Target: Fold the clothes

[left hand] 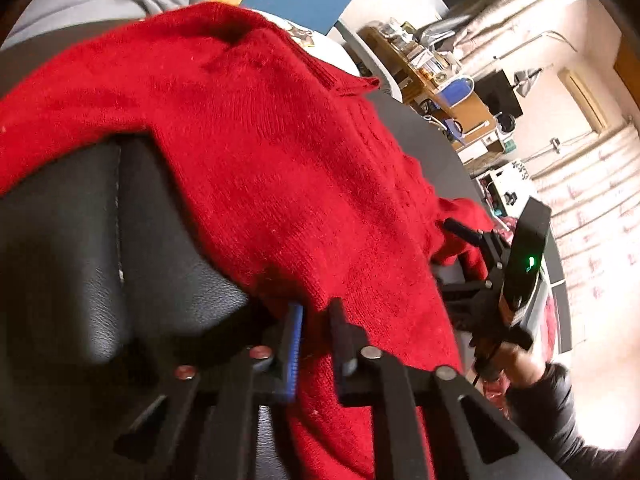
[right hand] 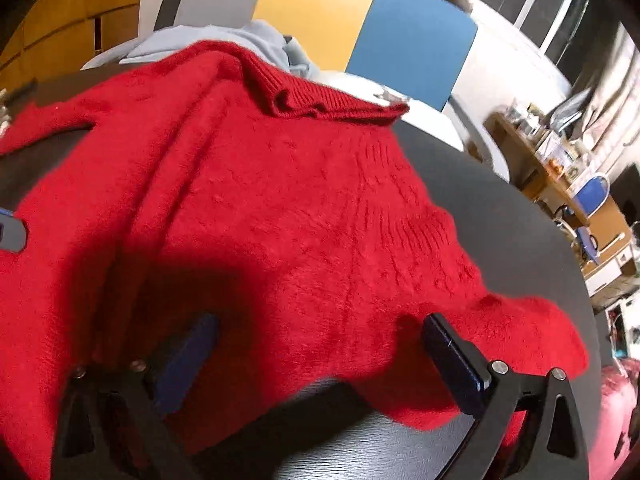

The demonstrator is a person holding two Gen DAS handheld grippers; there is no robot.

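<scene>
Left gripper (left hand: 316, 320): pinched narrow on the near edge of the red knit sweater (left hand: 260, 152), spread ahead over the black table (left hand: 72, 240). Right gripper (right hand: 320, 340): wide, straddling the hem, not yet gripping. Close fully first, then lift both evenly, keeping the edge taut.

No text, label, brand or number is showing legibly in either view — the small items on the far shelves are appearing only as blur, and nothing printed is reading on the fabric or the tools.
</scene>
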